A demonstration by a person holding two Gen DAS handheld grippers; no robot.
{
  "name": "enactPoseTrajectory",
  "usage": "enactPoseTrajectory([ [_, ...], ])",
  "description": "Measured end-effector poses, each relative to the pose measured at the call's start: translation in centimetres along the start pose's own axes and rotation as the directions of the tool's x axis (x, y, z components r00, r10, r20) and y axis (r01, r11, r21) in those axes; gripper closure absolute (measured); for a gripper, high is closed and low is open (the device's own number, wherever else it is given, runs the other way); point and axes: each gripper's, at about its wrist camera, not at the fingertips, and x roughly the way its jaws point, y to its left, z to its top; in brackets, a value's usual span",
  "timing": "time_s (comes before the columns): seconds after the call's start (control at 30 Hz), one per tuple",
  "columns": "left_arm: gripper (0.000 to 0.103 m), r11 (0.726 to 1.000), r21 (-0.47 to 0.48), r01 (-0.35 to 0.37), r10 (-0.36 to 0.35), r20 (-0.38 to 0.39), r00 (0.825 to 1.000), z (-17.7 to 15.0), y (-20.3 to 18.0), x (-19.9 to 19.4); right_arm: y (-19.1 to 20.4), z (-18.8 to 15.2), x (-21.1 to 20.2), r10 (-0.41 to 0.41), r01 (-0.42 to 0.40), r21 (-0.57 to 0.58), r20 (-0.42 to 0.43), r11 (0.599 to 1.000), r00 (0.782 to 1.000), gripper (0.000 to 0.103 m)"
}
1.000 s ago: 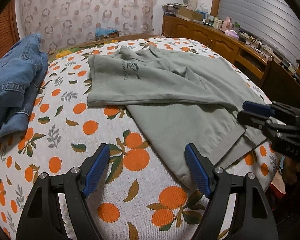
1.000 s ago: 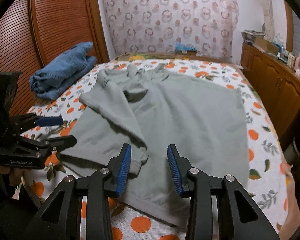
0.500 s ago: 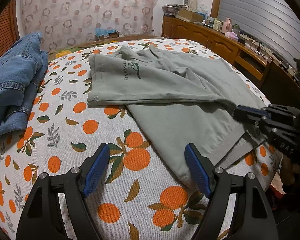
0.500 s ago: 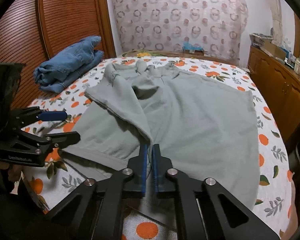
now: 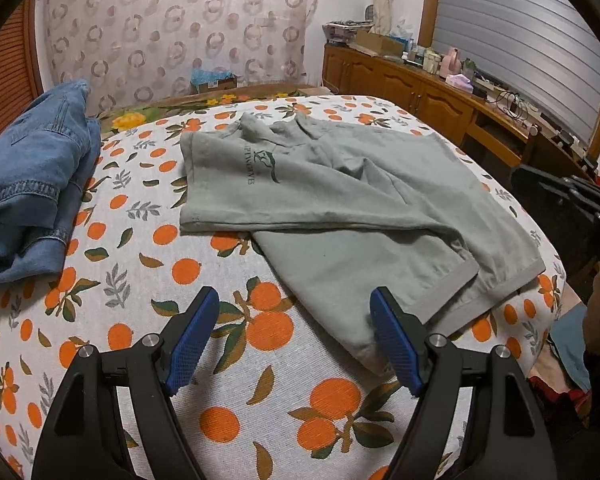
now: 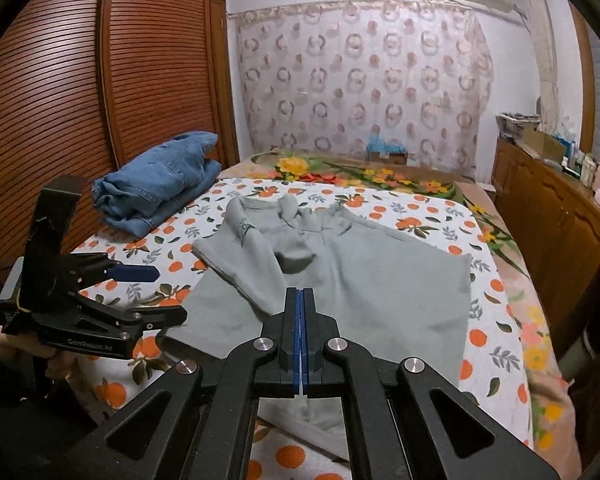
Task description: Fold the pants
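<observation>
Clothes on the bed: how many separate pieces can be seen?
2. The grey pants lie spread in the middle. The blue denim pile sits to their left and may hide more pieces.

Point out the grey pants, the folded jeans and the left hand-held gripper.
grey pants (image 5: 340,216): left wrist view, upper folded leg.
folded jeans (image 6: 160,184): right wrist view, top of pile.
left hand-held gripper (image 5: 294,338): left wrist view, between open fingertips.

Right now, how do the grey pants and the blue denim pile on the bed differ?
The grey pants are plain, thin-looking cloth with a dark printed logo; the blue denim pile looks thicker, with visible seams. The grey pants lie spread out, one leg crossed over the other; the denim pile is folded into a stack. The pants fill the bed's middle; the denim sits at its side. Both rest on the orange-print bedspread.
</observation>
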Motion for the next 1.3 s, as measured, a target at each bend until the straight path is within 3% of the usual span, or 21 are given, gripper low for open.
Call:
enactPoseTrajectory([
  [0.13, 0.024, 1.0, -0.004, -0.008, 0.008, -0.018, 1.0, -0.1, 0.2, 0.6, -0.3, -0.8, 1.6, 0.01, -0.009, 0.019, -0.043, 1.0, 0.999, 0.103],
  [0.3, 0.024, 1.0, -0.003, -0.03, 0.03, -0.044, 0.999, -0.6, 0.7, 1.3, -0.3, -1.5, 4.5, 0.009, -0.008, 0.007, -0.111, 1.0, 0.994, 0.078],
  [0.4, 0.024, 0.999, -0.003, -0.036, 0.036, -0.045, 0.998, -0.8, 0.9, 1.4, -0.6, -1.7, 6.2, 0.012, -0.012, 0.002, -0.148, 1.0, 0.989, 0.075],
  [0.63, 0.024, 0.999, -0.001, -0.038, 0.038, -0.04, 0.998, -0.8, 1.0, 1.4, 0.1, -0.3, 7.5, -0.002, -0.01, -0.064, -0.181, 0.998, 0.983, 0.075],
  [0.67, 0.024, 0.999, -0.001, -0.037, 0.037, -0.041, 0.998, -0.8, 0.9, 1.4, 0.2, -0.3, 7.9, -0.006, -0.008, -0.07, -0.192, 0.998, 0.981, 0.079],
  [0.7, 0.024, 0.999, -0.001, -0.036, 0.036, -0.041, 0.999, -0.8, 1.0, 1.4, 0.4, -0.3, 8.1, -0.006, -0.009, -0.072, -0.202, 0.997, 0.979, 0.096],
  [0.77, 0.024, 0.999, -0.004, -0.033, 0.033, -0.04, 0.999, -0.8, 1.0, 1.4, 0.8, -0.1, 8.2, -0.005, -0.013, -0.086, -0.207, 0.996, 0.978, 0.1],
  [1.07, 0.024, 1.0, -0.02, -0.003, 0.003, 0.015, 1.0, -0.1, 0.7, -0.4, 0.7, 2.3, 2.8, 0.015, -0.018, -0.066, -0.044, 0.998, 0.999, 0.101],
  [1.3, 0.024, 0.999, 0.018, 0.033, -0.033, 0.041, 0.999, 1.2, -0.6, -0.9, -0.3, 2.1, -1.6, -0.012, 0.012, -0.06, 0.006, 0.998, 1.0, 0.101],
])
